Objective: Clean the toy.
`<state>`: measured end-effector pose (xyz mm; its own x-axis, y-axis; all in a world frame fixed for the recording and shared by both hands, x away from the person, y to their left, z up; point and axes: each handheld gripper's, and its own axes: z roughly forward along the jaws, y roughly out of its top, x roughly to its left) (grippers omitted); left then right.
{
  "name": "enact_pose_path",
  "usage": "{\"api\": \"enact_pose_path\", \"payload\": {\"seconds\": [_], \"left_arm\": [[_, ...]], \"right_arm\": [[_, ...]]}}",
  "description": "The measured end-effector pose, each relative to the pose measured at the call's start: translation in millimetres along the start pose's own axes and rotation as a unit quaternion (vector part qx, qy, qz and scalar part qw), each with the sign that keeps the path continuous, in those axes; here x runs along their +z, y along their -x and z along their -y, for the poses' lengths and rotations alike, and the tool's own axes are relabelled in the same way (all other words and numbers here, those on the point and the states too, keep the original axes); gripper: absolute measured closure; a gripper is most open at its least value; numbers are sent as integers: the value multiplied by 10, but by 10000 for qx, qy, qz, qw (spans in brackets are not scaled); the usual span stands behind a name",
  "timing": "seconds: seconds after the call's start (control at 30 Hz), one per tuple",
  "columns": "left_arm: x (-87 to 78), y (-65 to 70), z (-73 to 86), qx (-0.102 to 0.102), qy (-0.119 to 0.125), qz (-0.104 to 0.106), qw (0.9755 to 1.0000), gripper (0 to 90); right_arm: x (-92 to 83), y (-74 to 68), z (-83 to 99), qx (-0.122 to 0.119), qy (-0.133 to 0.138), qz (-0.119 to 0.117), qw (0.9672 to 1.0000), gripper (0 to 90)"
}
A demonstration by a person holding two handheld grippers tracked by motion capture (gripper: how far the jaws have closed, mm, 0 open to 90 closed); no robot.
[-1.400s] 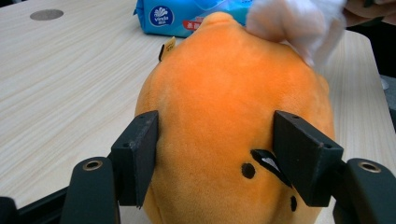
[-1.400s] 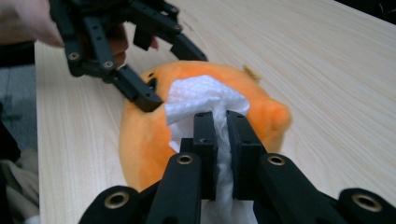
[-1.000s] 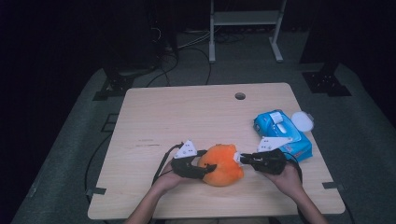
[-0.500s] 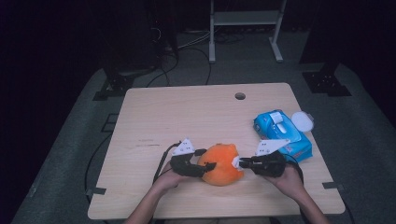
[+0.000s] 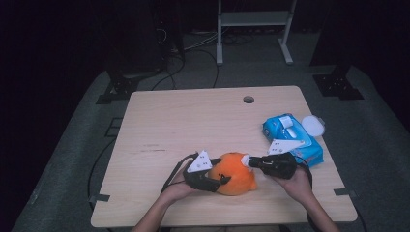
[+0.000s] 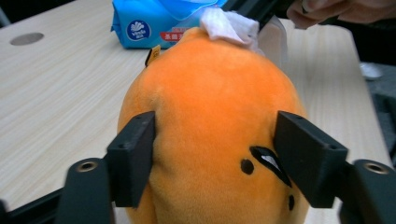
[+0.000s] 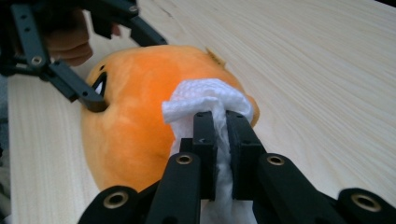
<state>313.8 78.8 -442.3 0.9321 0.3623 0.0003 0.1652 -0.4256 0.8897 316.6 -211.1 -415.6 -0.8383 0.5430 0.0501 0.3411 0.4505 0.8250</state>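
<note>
Plush toy (image 5: 235, 173) faces left hand-held gripper (image 5: 218, 181).

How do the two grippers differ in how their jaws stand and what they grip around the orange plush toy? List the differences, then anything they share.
The left gripper has its jaws spread wide, one on each side of the orange plush toy; the right gripper has its jaws shut close together.
The left gripper's jaws, which have just been opening, flank the toy, while the right gripper pinches a white wipe.
Both are hand-held and meet at the toy.
</note>
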Motion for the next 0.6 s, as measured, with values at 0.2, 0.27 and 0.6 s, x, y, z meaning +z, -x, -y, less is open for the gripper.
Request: {"api": "enact_pose_path", "payload": {"seconds": [0.2, 0.27, 0.6], "left_arm": [[59, -63, 14, -342, 114, -80, 9993, 236], [72, 6, -9, -164, 62, -100, 9998, 257], [41, 83, -47, 99, -65, 147, 9998, 286]], "right_arm": [[27, -136, -73, -124, 155, -368, 9991, 825], [66, -236, -123, -274, 155, -444, 9985, 825], [-17, -51, -37, -77, 65, 42, 9999, 825]]}}
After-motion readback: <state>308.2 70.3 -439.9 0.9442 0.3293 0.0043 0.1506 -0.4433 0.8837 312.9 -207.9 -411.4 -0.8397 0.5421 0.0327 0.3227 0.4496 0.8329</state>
